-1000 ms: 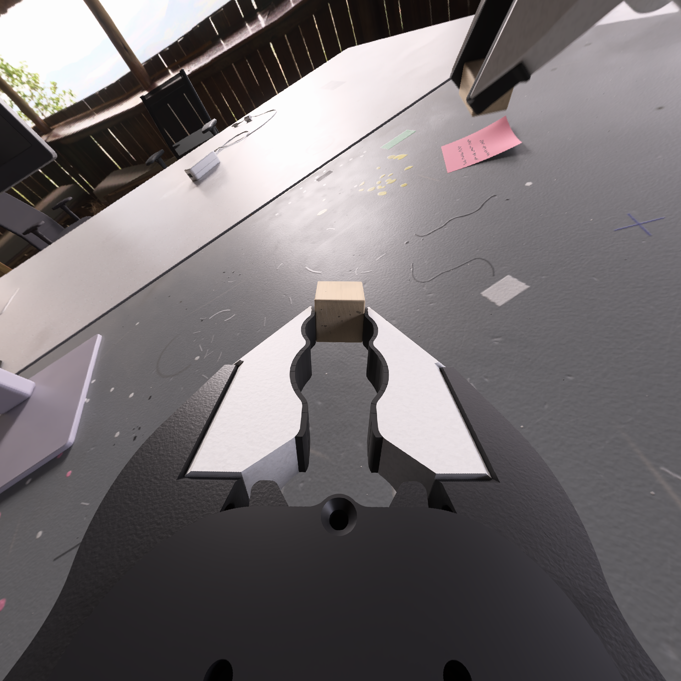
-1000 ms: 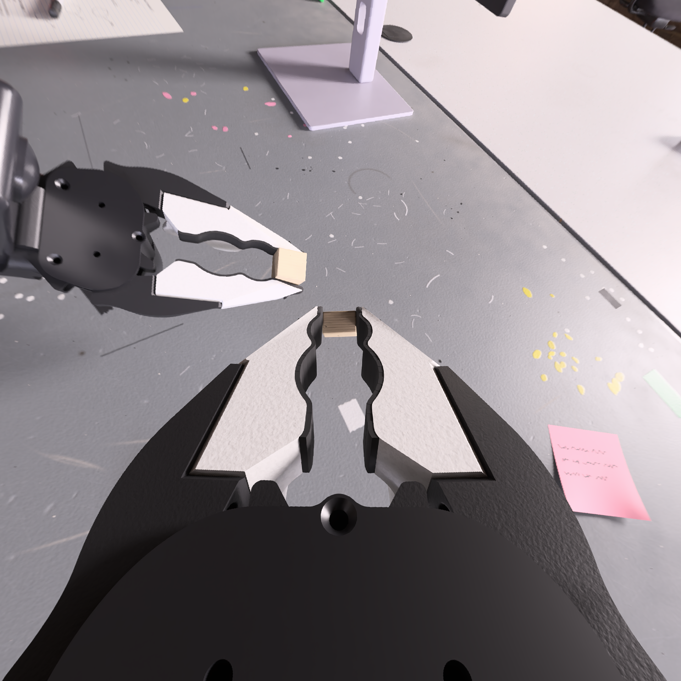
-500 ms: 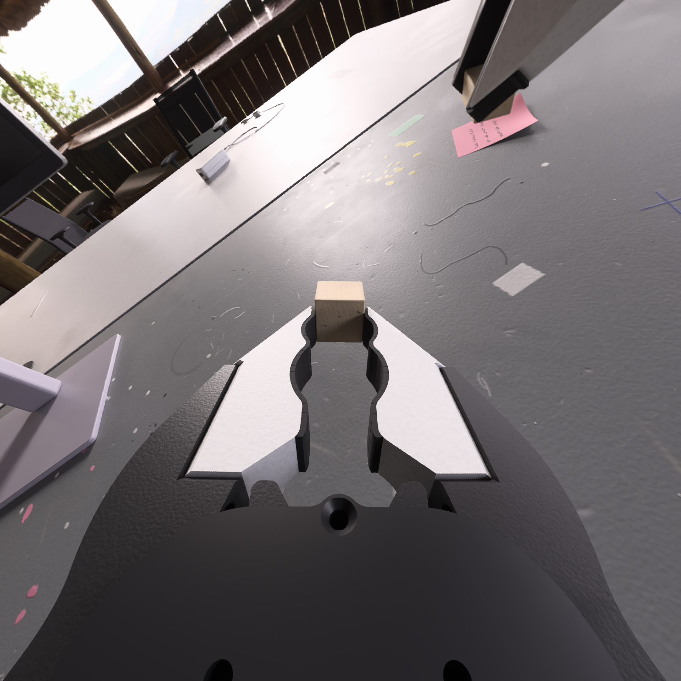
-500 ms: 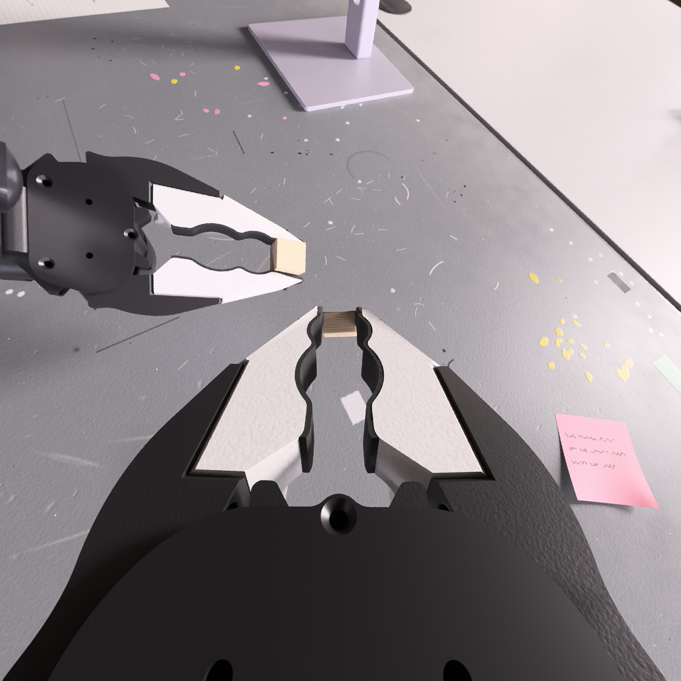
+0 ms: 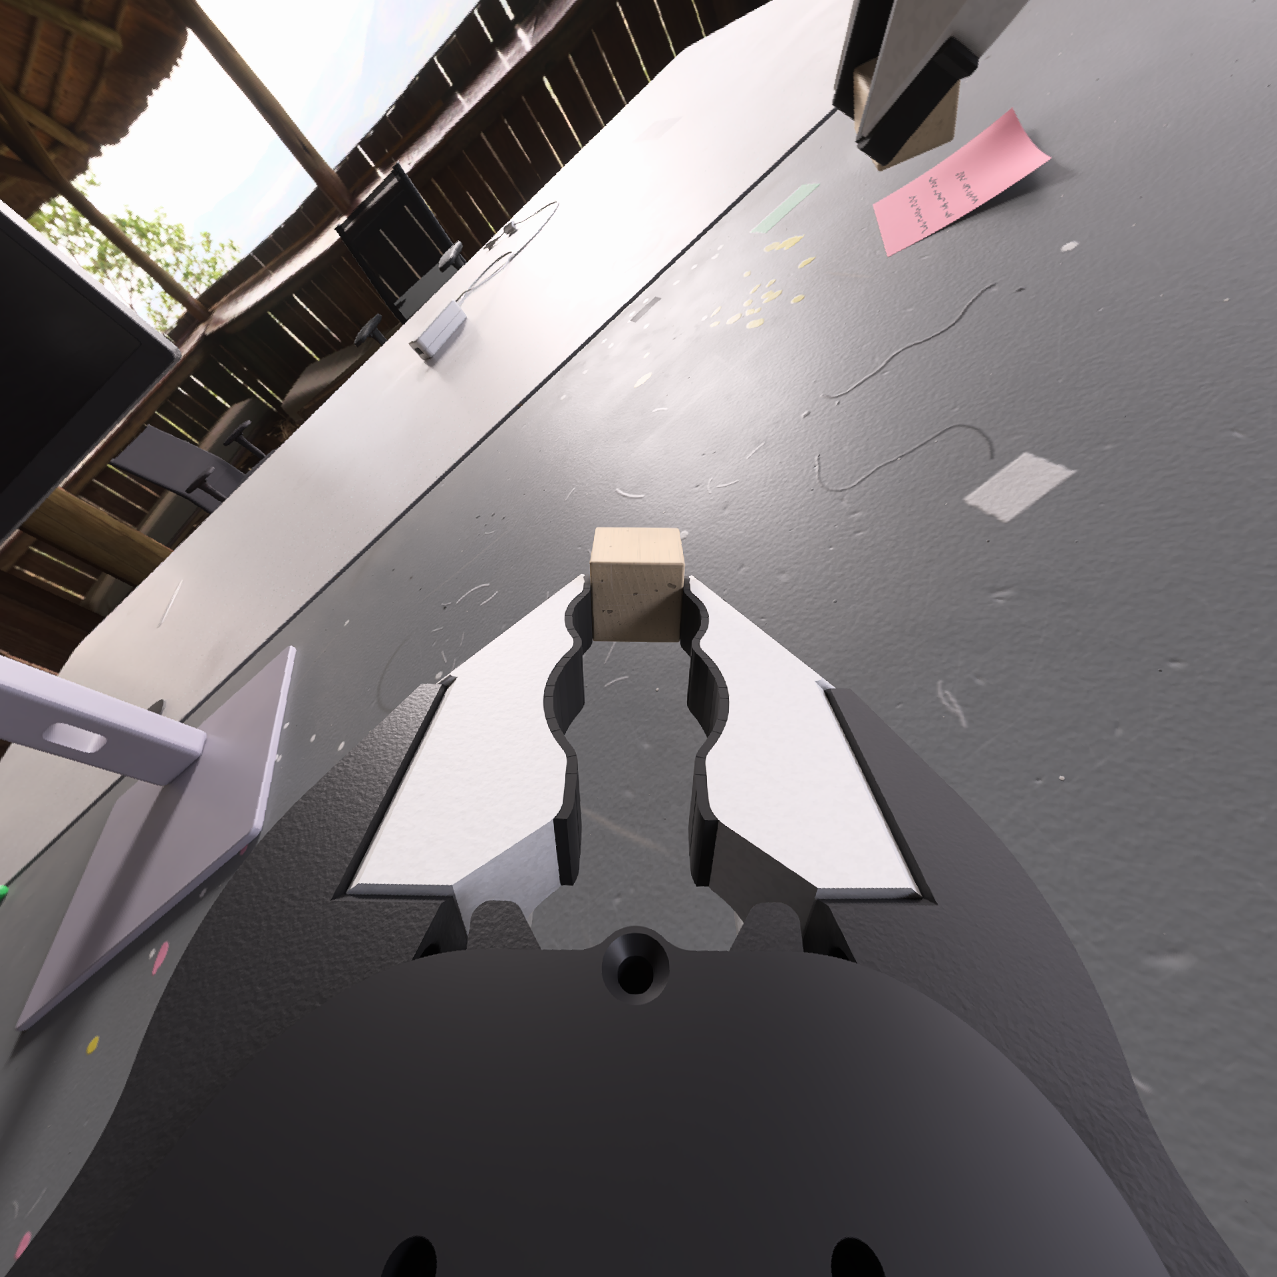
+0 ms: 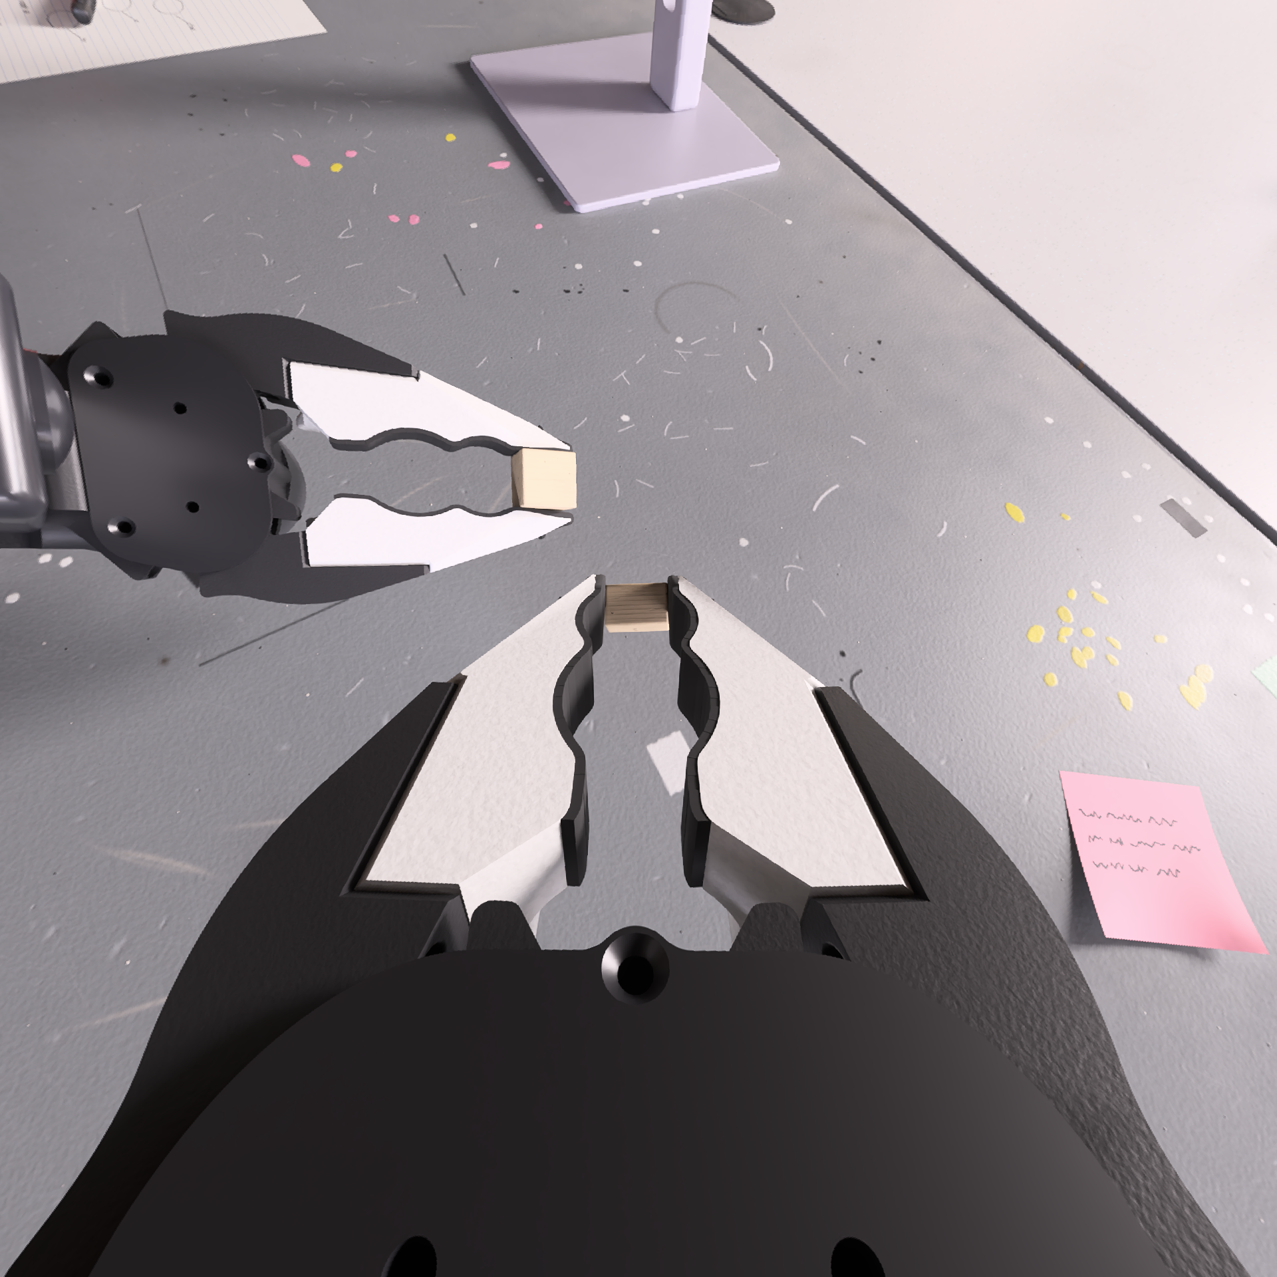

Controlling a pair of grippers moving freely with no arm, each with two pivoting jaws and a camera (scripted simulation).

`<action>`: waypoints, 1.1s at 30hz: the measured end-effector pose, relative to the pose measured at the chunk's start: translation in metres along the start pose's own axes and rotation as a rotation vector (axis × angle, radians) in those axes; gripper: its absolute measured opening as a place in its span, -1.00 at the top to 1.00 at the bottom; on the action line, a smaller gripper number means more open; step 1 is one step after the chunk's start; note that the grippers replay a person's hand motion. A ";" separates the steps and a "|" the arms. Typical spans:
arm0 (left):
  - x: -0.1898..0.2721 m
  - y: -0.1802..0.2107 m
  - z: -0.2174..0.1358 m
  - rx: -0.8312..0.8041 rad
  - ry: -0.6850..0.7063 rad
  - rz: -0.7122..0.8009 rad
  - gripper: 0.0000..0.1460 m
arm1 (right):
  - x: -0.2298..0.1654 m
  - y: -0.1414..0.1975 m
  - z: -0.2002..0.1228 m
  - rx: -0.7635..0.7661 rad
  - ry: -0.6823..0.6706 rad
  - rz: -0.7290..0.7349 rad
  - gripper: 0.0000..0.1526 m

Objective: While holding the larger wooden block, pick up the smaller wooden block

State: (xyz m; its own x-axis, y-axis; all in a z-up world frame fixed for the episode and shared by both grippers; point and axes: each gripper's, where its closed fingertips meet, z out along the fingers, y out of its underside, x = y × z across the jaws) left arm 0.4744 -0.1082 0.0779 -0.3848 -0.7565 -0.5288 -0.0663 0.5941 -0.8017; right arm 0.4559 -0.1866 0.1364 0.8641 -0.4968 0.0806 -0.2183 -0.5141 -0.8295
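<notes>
My left gripper (image 5: 637, 587) is shut on the larger wooden block (image 5: 637, 594), a pale cube held at the fingertips above the grey table (image 5: 967, 691). The right wrist view shows that gripper (image 6: 568, 484) at the left, with its cube (image 6: 546, 480) clear of the table. My right gripper (image 6: 636, 584) is shut on the smaller wooden block (image 6: 636, 608), of which only a thin strip shows between the tips. In the left wrist view the right gripper's fingers (image 5: 905, 90) hang at the top right with that block (image 5: 936, 128) between them.
A lilac monitor stand (image 6: 636, 131) stands at the far side, also at the left in the left wrist view (image 5: 159, 829). A pink sticky note (image 6: 1161, 864) lies to the right. A paper sheet (image 6: 138, 34) lies far left. A white table (image 6: 1036, 173) adjoins the grey one.
Both grippers stay shut on their blocks. The left view has shifted so the monitor stand shows more at the left. In the right view the left gripper has drifted slightly up the frame.
</notes>
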 end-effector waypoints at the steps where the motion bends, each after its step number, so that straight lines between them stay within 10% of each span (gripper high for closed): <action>1: 0.000 0.000 0.000 0.000 0.000 0.006 0.67 | 0.000 0.000 0.000 -0.001 0.002 -0.003 0.77; 33: 0.015 0.009 0.003 -0.032 0.167 -0.086 0.67 | 0.004 -0.011 -0.006 0.116 -0.027 0.064 0.77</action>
State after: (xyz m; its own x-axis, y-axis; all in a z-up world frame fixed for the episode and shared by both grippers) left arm 0.4703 -0.1149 0.0616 -0.5237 -0.7507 -0.4028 -0.1335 0.5393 -0.8315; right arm 0.4593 -0.1868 0.1494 0.8623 -0.5062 0.0122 -0.2204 -0.3970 -0.8910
